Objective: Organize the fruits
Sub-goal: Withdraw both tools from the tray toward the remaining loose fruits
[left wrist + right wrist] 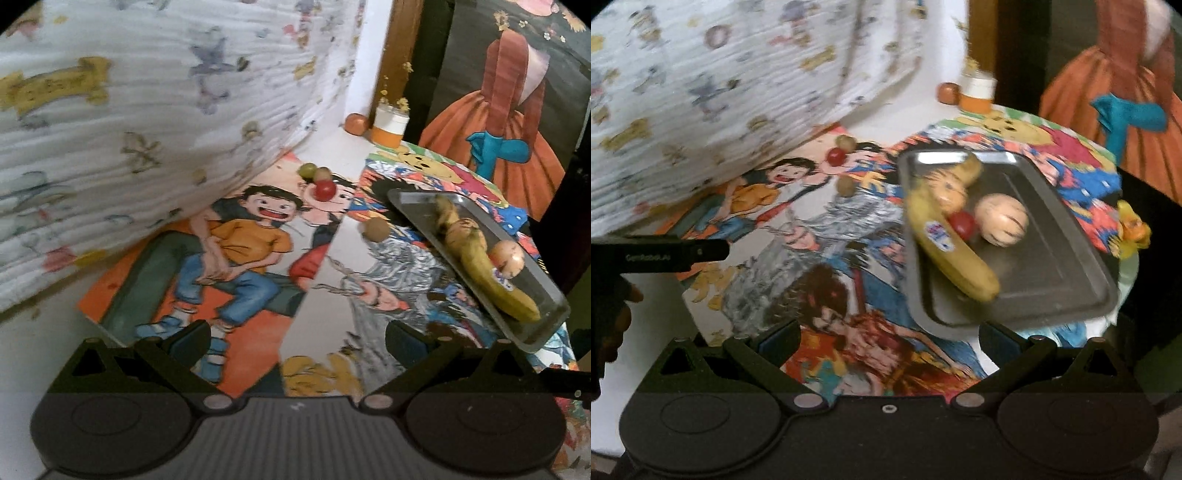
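While spread empty, both tongs [297,338] [888,338] hover low.

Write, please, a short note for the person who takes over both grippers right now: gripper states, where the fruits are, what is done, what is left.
Left gripper: open, empty, above the table.
Right gripper: open, empty, near the metal tray.
Done: banana, pale round fruit and a small red fruit lie in the tray.
Left: red fruit, green fruit, brown fruit and one more beside the green fruit, on the table.
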A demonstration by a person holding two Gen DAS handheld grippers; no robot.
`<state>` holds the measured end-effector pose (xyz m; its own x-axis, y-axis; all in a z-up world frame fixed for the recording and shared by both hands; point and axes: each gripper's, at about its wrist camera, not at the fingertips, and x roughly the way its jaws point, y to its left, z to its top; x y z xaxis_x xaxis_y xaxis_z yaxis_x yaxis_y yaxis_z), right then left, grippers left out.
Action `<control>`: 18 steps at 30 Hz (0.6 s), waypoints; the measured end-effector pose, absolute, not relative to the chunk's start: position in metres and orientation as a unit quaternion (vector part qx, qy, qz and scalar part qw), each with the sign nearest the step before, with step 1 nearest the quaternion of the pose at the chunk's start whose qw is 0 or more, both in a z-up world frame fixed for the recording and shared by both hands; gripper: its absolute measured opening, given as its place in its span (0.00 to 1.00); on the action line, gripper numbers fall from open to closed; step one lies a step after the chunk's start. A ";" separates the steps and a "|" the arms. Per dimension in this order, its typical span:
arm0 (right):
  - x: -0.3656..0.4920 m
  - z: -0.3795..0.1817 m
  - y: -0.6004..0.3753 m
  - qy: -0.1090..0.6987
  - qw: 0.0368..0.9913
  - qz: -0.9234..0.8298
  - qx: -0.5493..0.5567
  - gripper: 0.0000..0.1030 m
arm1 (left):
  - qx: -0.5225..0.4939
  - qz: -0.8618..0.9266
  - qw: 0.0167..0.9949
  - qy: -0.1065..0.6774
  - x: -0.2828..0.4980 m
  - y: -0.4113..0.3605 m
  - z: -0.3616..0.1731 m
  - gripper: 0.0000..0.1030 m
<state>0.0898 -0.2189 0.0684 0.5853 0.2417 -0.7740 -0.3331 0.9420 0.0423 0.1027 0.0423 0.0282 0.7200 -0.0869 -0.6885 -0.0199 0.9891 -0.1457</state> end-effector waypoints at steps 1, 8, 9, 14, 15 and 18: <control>0.091 0.071 -0.214 0.423 0.888 0.167 -0.062 0.99 | -0.072 -0.016 0.925 0.373 0.102 0.046 0.029 1.00; 0.112 0.099 -0.187 0.386 0.888 0.219 -0.117 0.99 | -0.059 -0.008 0.929 0.365 0.107 0.064 0.037 1.00; 0.116 0.104 -0.183 0.376 0.890 0.228 -0.126 0.99 | -0.055 -0.009 0.930 0.363 0.109 0.066 0.039 1.00; 0.134 0.110 -0.173 0.337 0.902 0.239 -0.124 0.99 | -0.037 -0.012 0.935 0.354 0.123 0.071 0.048 1.00; 0.138 0.108 -0.171 0.336 0.903 0.237 -0.122 0.99 | -0.035 -0.013 0.935 0.353 0.126 0.071 0.049 1.00; 0.148 0.105 -0.169 0.332 0.903 0.242 -0.128 0.99 | -0.020 -0.018 0.935 0.353 0.137 0.071 0.053 1.00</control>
<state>0.1483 -0.1690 0.1053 0.6619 0.3525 -0.6616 -0.5221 0.8501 -0.0695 0.1368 0.0706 0.0526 0.7502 -0.0476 -0.6595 0.0197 0.9986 -0.0498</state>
